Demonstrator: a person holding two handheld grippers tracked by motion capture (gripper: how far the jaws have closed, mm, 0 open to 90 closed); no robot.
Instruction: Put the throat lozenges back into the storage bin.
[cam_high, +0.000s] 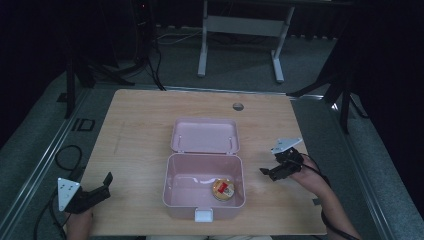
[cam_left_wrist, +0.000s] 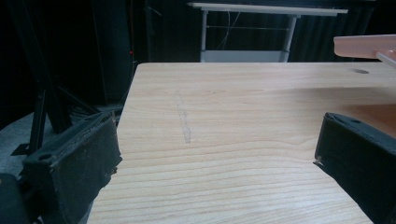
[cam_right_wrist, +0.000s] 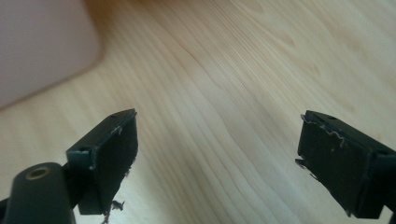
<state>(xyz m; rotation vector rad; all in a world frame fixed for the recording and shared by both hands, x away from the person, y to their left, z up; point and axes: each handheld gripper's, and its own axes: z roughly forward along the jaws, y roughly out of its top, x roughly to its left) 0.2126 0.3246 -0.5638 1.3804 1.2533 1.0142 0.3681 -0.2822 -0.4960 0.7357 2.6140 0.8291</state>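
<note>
1. Dark room, black curtains, a white-legged desk (cam_high: 240, 30) at the far side; light wooden table (cam_high: 140, 125) in the middle with a cable hole (cam_high: 238, 106) near its far edge.
2. Pink lunch box (cam_high: 204, 192) sat mid-table, near side. Lid (cam_high: 205, 135) was swung fully back toward the far side, lying open. White latch (cam_high: 203, 215) on the near wall hung free.
3. Round snack (cam_high: 223, 189) with a red-and-yellow label lay flat on the box floor, in the near-right corner. Nothing else in the box that I could see.
4. Left gripper (cam_high: 106, 184) was at the near-left corner of the table, well apart from the box. Jaws spread wide, nothing between them; the left gripper view showed bare table through the gap.
5. Right gripper (cam_high: 267, 171) was just right of the box, near its right wall but not touching. Jaws wide apart too, empty; pink wall blurred at the upper left of the right gripper view.
6. My read: the snack was in, both tongs had let go. Loading looked done.
7. Left to do, probably: fold the lid forward, press it down, snap the latch. Neither gripper was on the lid yet.
</note>
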